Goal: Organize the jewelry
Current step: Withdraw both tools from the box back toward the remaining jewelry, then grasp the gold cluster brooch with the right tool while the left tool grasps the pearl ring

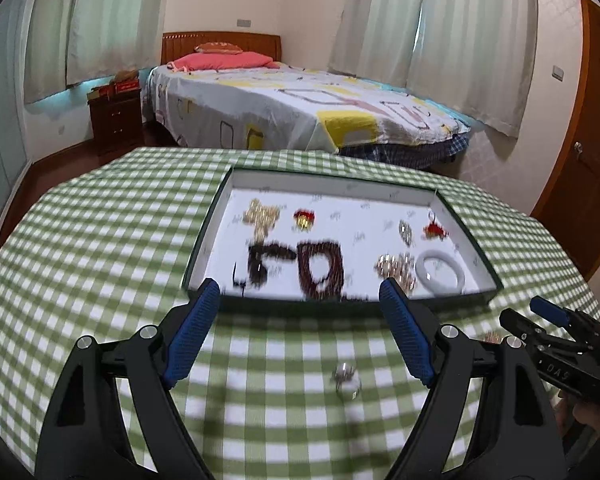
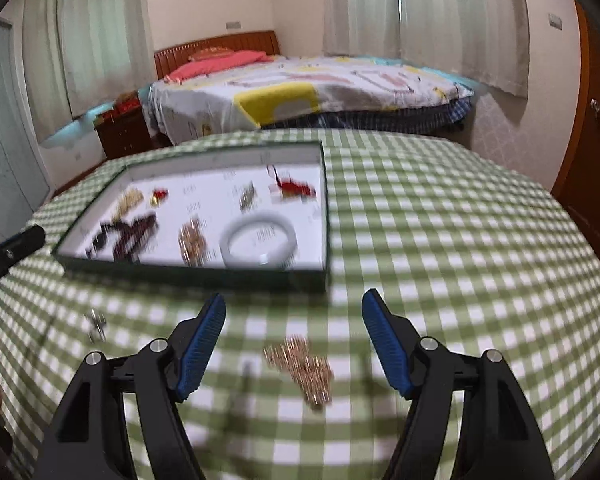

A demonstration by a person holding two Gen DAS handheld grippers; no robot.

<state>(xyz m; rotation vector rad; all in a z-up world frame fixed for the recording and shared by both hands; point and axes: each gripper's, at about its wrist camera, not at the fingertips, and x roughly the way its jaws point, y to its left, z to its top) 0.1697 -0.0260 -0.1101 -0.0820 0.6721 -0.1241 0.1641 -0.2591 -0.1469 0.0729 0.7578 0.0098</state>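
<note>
My left gripper [image 1: 300,292] hangs open over the green checked tablecloth [image 1: 100,240], empty, just short of the tray. A small silver piece [image 1: 346,380] lies on the cloth below and between its fingers. My right gripper [image 2: 295,304] is open too, with a loose gold chain piece [image 2: 300,368] on the cloth between its fingers, untouched. The dark-rimmed, white-lined tray [image 1: 292,304] [image 2: 188,274] holds a white bangle [image 1: 440,274] [image 2: 258,240], dark beaded bracelets [image 1: 320,268], gold clusters [image 1: 396,266] and red charms [image 1: 434,230].
The silver piece [image 2: 96,324] also shows left of the right gripper. The right gripper [image 1: 540,316] appears at the left view's right edge. Beyond the table stand a bed [image 1: 300,100], a nightstand [image 1: 116,120] and a wooden door [image 1: 592,160]. Bare cloth lies right of the tray [image 2: 440,220].
</note>
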